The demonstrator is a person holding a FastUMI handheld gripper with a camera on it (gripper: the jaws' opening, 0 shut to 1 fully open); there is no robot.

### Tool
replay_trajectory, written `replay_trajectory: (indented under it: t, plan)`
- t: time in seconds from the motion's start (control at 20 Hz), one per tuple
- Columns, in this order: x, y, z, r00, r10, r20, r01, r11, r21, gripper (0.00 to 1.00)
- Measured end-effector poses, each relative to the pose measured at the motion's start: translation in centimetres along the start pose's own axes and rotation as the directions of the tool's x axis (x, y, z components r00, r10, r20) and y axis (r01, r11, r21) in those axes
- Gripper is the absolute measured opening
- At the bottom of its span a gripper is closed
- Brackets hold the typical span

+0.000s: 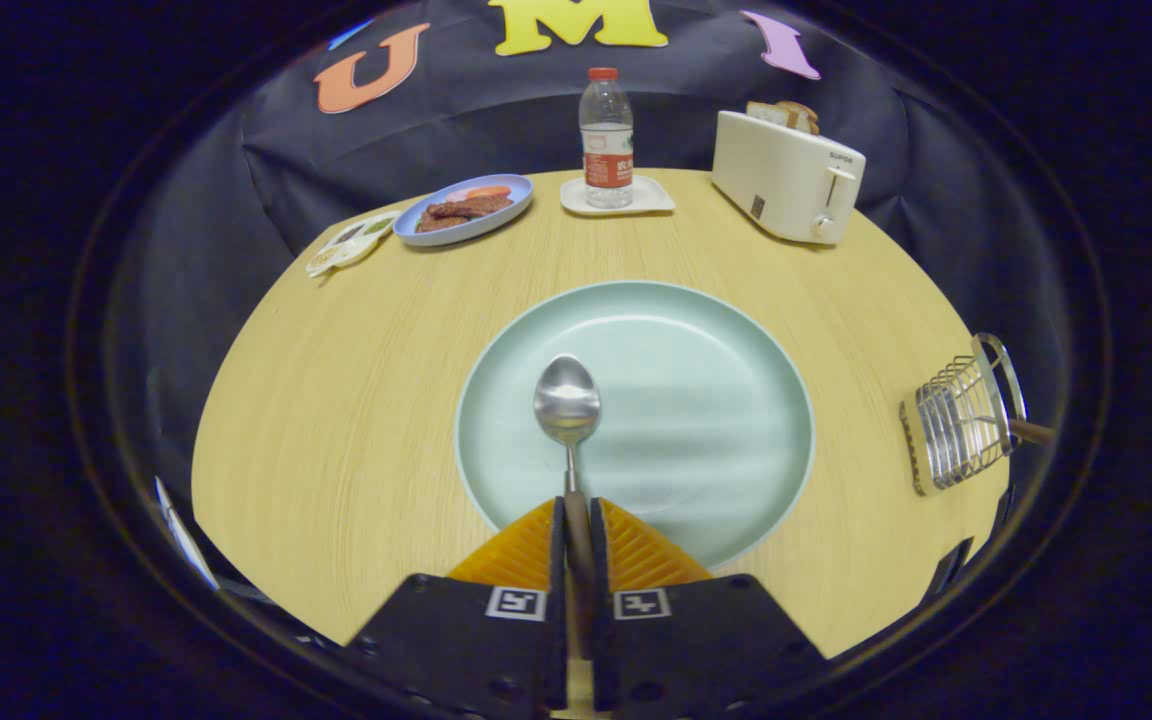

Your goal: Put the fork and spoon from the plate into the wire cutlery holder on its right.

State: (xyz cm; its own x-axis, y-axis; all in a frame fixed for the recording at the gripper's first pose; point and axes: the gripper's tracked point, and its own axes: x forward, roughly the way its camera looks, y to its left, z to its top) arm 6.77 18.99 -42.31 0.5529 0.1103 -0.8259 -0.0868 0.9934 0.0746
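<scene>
gripper [577, 515] fingers pinched tight on the spoon [567, 405] handle, bowl pointing to 12 over the pale green plate [736, 400]. wire cutlery holder [961, 420] at 3 o'clock off the plate, a brown handle sticking out of it. toaster [786, 175] at 1, water bottle [606, 140] at 12, blue food plate [463, 208] at 11

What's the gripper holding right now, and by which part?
The spoon: the gripper is shut on its handle, bowl pointing ahead over the plate.

Mock dining booth: black cloth wall [496, 120], wooden table [336, 400], toaster [786, 175], plate [696, 400].
</scene>
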Motion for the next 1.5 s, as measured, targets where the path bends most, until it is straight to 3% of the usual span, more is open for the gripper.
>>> replay_trajectory:
  t: [0.15,0.2,0.75,1.5]
  plan:
    - [-0.8,-0.7,0.1,0.999,0.014,-0.033,-0.015,1.0,-0.024,0.08]
    - [-1.2,-1.4,0.0,0.999,0.004,-0.044,-0.005,1.0,-0.022,0.02]
    - [-8.0,-8.6,2.0,0.998,0.049,-0.04,-0.051,0.998,-0.044,0.03]
    - [-14.2,-23.8,0.9,1.0,-0.028,-0.009,0.029,0.995,0.099,0.02]
